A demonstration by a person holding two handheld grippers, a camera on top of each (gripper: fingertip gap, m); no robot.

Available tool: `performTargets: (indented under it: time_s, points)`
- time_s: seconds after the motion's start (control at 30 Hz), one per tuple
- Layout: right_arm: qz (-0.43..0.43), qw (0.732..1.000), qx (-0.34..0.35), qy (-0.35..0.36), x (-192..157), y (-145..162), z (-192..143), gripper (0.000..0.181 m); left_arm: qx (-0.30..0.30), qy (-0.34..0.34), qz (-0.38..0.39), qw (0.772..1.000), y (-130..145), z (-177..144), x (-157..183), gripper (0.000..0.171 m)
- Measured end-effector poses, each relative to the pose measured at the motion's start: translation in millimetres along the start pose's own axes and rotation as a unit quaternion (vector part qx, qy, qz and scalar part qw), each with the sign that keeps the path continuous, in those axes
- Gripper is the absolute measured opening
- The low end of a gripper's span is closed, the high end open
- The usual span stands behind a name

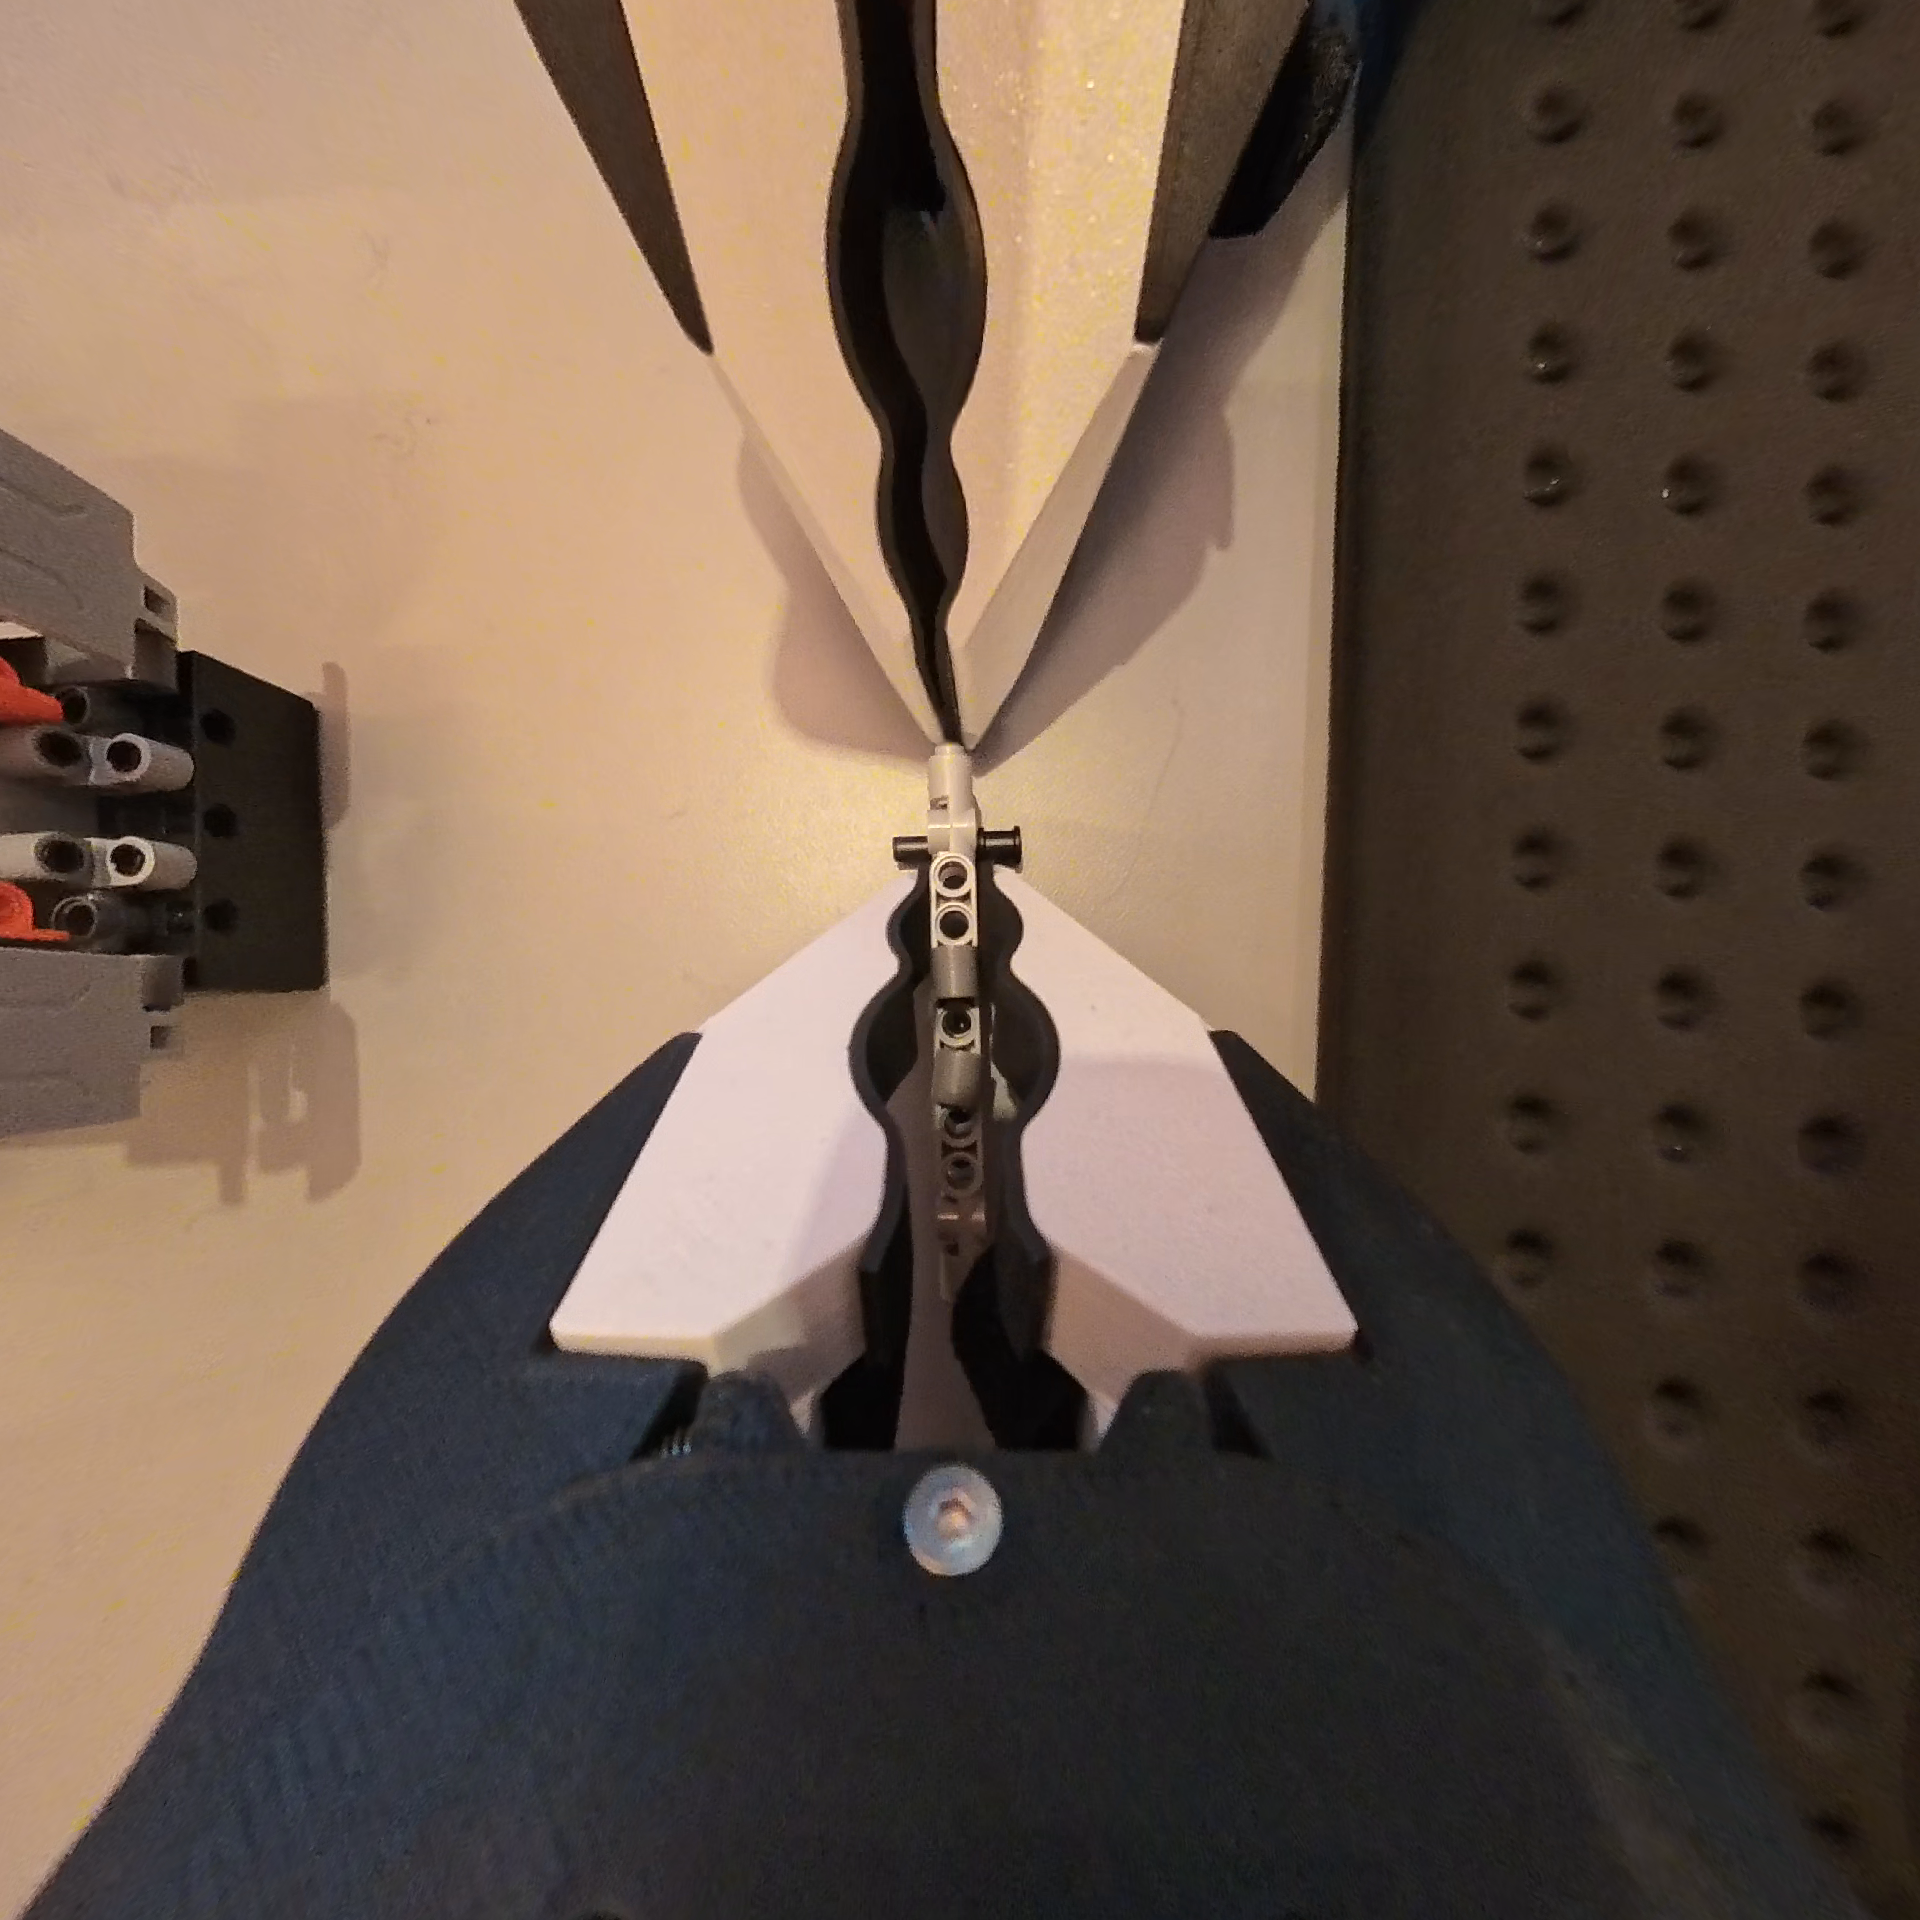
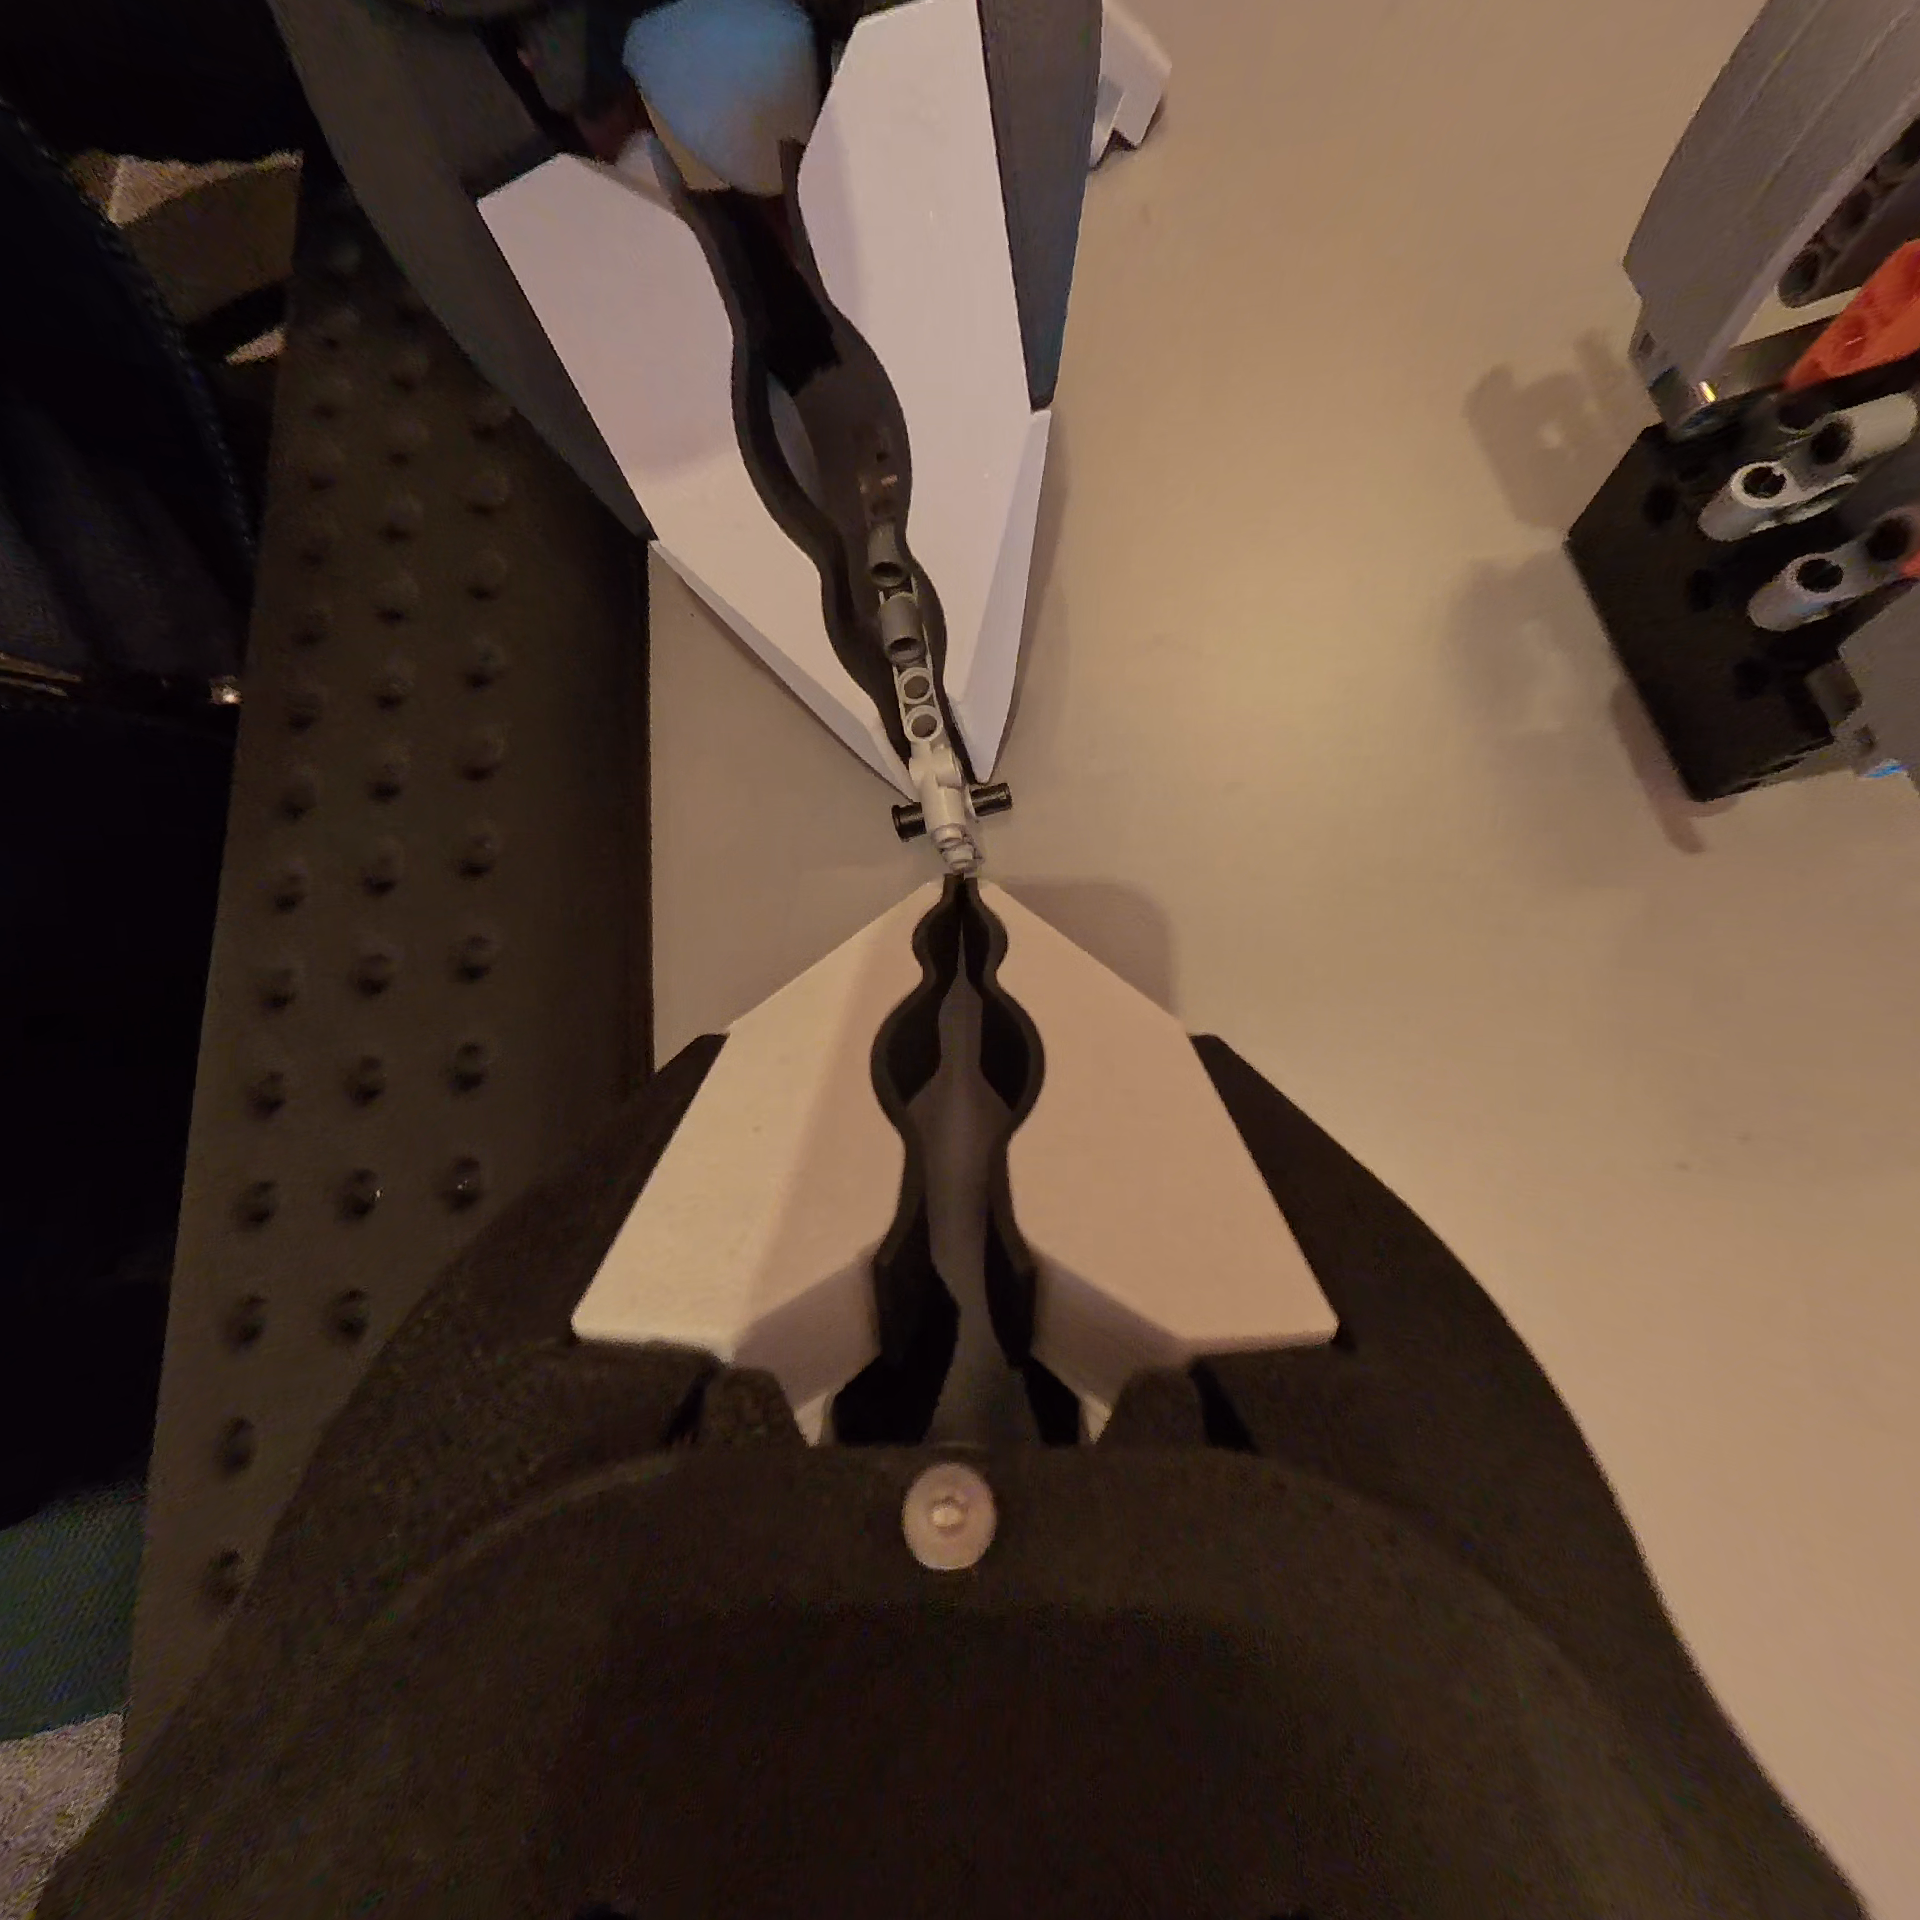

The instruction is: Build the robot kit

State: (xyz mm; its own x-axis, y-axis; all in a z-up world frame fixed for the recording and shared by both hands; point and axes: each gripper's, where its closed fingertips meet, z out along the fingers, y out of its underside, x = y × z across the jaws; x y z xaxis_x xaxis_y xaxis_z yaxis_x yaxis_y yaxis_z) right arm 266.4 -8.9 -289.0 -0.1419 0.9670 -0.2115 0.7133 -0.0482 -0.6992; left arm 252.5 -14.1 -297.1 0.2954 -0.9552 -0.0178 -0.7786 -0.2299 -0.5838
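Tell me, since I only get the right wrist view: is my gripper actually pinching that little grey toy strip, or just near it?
Observer: In the left wrist view, the right gripper has its tips closed on the pale end of the grey strip.
Visitor: How much does the other one hold?
Observer: The left gripper holds most of it. The strip runs well back between its fingers.
Visitor: And the toy model beside them?
Observer: The left wrist view shows grey panels on both sides of its black block. Your view cuts most of one off.
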Motion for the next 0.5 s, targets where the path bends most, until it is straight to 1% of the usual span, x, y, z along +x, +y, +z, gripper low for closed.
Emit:
performTargets:
  time_s: [0.17,0.37,0.5]
  points:
    - [0.001,1.000,0.010,0.000,0.2,-2.9,-0.2,0.000,0.001,0.004,-0.001,1.000,-0.5,0.2,0.0,0.005]
    - [-0.015,1.000,0.003,0.013,1.0,-6.3,2.4,0.000,-0.002,-0.010,0.008,1.000,-0.7,0.2,-1.5,0.005]
    - [0.000,1.000,0.011,0.002,2.4,-5.7,2.0,0.000,0.000,-0.010,0.000,1.000,-0.2,0.3,-3.1,0.005]
